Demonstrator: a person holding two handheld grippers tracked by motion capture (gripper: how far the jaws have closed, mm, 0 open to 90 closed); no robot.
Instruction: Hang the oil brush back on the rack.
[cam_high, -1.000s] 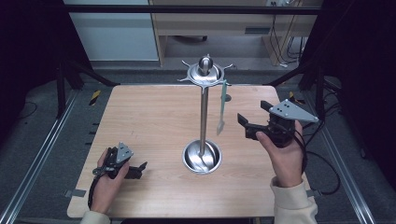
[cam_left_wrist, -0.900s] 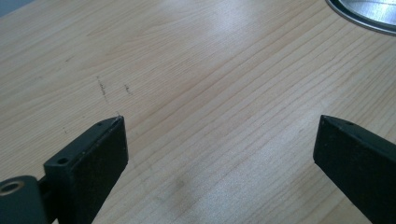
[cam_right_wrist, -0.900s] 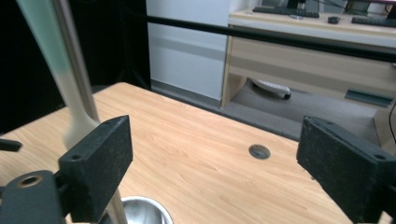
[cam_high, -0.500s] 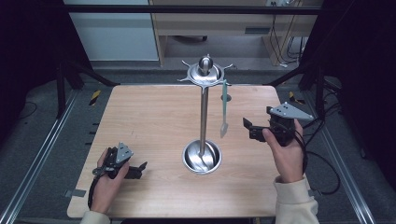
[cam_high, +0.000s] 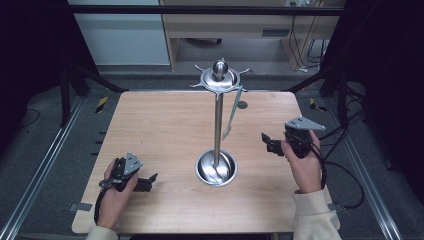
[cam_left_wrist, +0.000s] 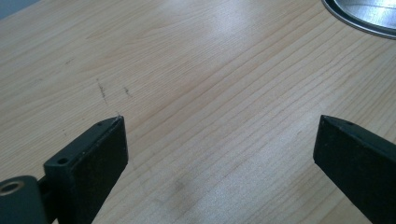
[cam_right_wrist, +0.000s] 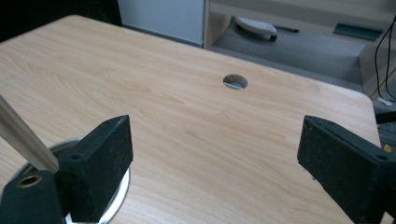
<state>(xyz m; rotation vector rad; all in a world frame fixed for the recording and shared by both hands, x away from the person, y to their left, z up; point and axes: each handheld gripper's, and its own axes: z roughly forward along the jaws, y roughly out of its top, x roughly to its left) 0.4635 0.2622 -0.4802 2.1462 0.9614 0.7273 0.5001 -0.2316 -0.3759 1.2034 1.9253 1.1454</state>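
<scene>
Standing mid-tabletop (cam_high: 165, 120): metal stand (cam_high: 217, 120) with round base (cam_high: 216, 168) and hooked crown, pale utensil (cam_high: 231, 115) hanging from its right side. Left tongs (cam_high: 146, 181) — jaws wide apart, empty, low over the wood near the front-left edge. Right tongs (cam_high: 267, 142) — likewise spread, empty, right of the stand, apart from the utensil.

One wooden table (cam_high: 165, 125). One metal stand (cam_high: 218, 120) rises from its middle, with one round base (cam_high: 216, 168), one upright pole and one star-shaped top carrying one ball. One long utensil (cam_high: 231, 113) hangs from the right side of that top. Two grippers: the left gripper (cam_high: 141, 183) at the near left, the right gripper (cam_high: 269, 143) at the right, one per hand. One round hole (cam_high: 242, 104) sits near the table's far edge.
</scene>
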